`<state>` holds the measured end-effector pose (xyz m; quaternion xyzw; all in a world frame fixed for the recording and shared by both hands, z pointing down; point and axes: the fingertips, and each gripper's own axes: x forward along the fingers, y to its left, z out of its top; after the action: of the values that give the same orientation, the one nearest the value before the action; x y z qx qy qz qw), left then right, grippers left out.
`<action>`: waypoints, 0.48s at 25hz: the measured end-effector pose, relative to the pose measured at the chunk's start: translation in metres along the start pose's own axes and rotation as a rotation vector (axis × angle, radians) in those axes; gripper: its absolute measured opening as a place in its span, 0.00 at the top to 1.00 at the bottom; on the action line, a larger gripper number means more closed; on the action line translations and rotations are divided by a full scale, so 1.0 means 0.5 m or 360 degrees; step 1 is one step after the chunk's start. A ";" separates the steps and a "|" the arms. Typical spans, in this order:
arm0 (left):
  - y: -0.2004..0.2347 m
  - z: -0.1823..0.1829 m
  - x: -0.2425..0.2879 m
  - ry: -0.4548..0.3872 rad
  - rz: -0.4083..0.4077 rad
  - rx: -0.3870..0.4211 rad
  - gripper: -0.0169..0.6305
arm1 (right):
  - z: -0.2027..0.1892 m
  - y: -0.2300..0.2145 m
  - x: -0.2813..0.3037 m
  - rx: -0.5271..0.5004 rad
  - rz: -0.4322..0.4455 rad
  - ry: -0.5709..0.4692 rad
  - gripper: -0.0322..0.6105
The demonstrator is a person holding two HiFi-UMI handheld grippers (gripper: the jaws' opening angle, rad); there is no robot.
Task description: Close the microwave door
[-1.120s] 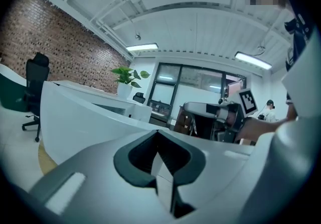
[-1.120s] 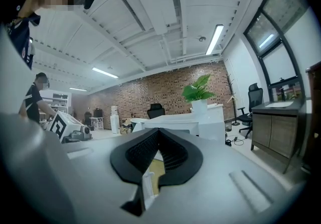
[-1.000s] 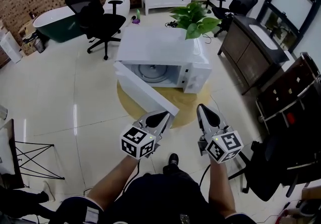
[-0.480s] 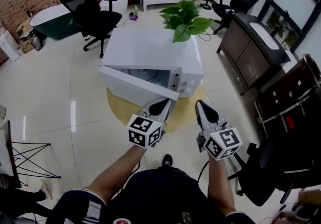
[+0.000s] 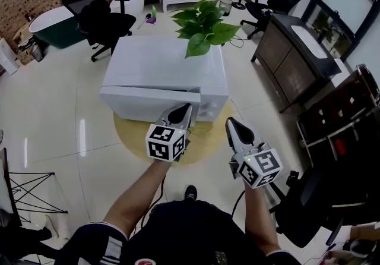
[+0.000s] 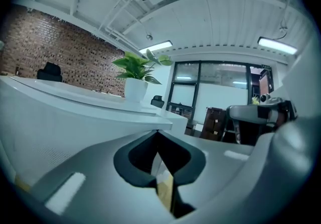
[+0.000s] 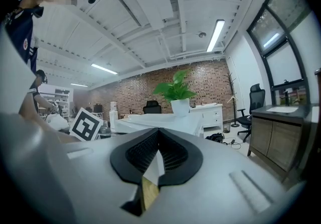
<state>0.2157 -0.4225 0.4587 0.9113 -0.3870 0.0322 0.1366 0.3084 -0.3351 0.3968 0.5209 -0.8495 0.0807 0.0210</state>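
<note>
White, boxy, smooth-skinned microwave (image 5: 163, 65) sits on a round yellowish wood-look table (image 5: 127, 134) right below me, its flat glossy door (image 5: 142, 103) almost flush with the front and a leafy potted plant (image 5: 202, 23) on top. Closing step looks near its end: my left gripper (image 5: 181, 112), jaws pinched together on nothing, seems to touch the door's right end, so next I reckon a short straight push until it latches, without shoving the box. My right gripper (image 5: 233, 125) hangs just beside, ribbed pads likewise together, empty.

The left gripper (image 5: 183, 109) hides one edge of the microwave door (image 5: 139, 102).
</note>
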 end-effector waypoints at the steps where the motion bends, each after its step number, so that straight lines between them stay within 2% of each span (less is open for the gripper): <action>1: 0.001 0.002 0.009 0.0006 -0.0006 0.0008 0.95 | 0.001 -0.005 0.002 -0.0002 0.0003 0.0001 0.95; 5: -0.031 -0.009 0.040 0.0042 -0.0083 0.0068 0.95 | 0.005 -0.027 0.005 -0.0010 0.0013 -0.0002 0.95; 12: -0.036 -0.011 0.048 0.0044 -0.0059 0.0115 0.96 | -0.001 -0.063 -0.002 0.0008 0.0006 0.0005 0.95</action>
<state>0.2458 -0.4259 0.4640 0.9222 -0.3666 0.0563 0.1095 0.3368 -0.3484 0.4007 0.5193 -0.8502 0.0836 0.0210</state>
